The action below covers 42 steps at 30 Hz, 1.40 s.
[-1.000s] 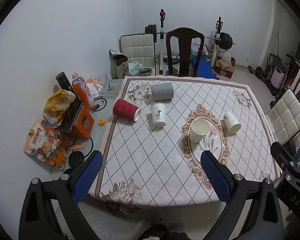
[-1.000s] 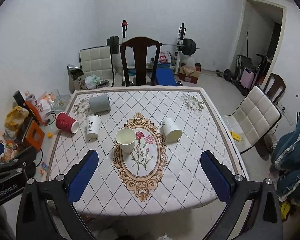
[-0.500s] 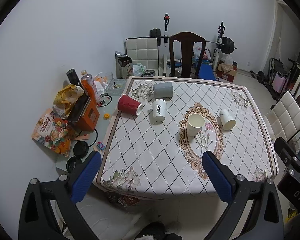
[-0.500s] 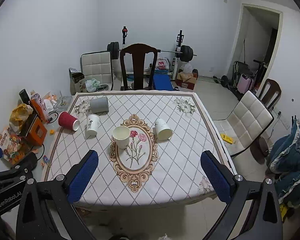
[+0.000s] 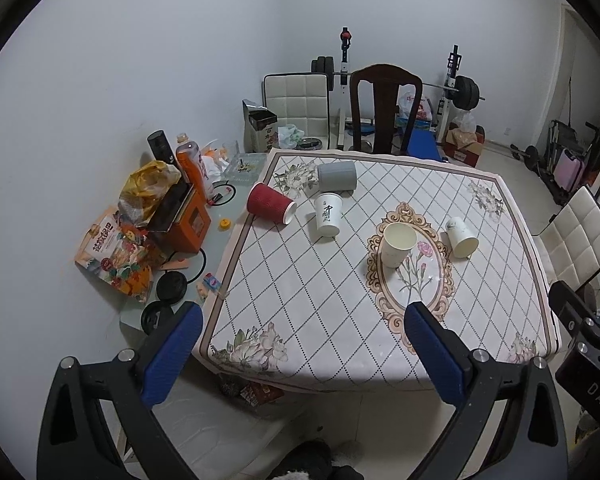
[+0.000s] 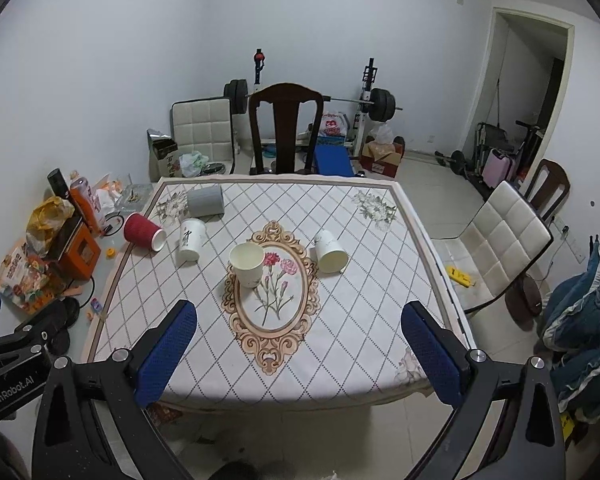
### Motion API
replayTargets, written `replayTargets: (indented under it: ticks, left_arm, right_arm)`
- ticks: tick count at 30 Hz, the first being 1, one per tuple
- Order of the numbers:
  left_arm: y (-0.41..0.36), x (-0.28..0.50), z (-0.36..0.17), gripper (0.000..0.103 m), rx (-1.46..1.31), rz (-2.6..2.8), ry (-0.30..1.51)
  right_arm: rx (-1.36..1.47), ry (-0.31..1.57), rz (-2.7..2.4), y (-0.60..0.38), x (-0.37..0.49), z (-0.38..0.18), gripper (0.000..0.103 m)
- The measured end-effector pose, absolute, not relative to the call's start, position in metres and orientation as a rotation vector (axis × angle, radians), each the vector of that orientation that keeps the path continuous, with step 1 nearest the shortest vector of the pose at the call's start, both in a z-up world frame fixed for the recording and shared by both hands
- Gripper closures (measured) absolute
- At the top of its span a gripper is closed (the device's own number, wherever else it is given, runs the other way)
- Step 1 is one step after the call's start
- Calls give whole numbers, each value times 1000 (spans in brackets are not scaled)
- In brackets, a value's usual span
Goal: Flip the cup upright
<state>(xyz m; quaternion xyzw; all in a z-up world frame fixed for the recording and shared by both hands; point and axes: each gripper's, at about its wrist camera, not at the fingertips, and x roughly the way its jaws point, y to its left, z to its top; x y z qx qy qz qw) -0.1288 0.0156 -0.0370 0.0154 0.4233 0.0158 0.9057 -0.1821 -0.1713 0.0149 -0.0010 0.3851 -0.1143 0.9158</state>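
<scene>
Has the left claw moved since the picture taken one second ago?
Yes. The open left claw has pulled back from the white diamond-patterned tablecloth; its near edge, earlier hidden behind the blue fingers, now shows beyond them.

Two wrist fisheyes look down from high above the near edge of the table (image 5: 260,280), well back, both facing the dark chair (image 6: 286,128) at 12 o'clock. The left view sits toward 7 o'clock, the right toward 5 o'clock; both share the whole tabletop and the upright cream cup (image 5: 398,244) (image 6: 247,264)
</scene>
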Motion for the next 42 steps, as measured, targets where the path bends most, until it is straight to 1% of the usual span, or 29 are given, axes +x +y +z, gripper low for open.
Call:
replayTargets:
  ticks: [42]
  left_arm:
    - [25,-134,-33,0,34,24,871]
  right_arm:
    - [2,806,-211,-157,-184,7,0]
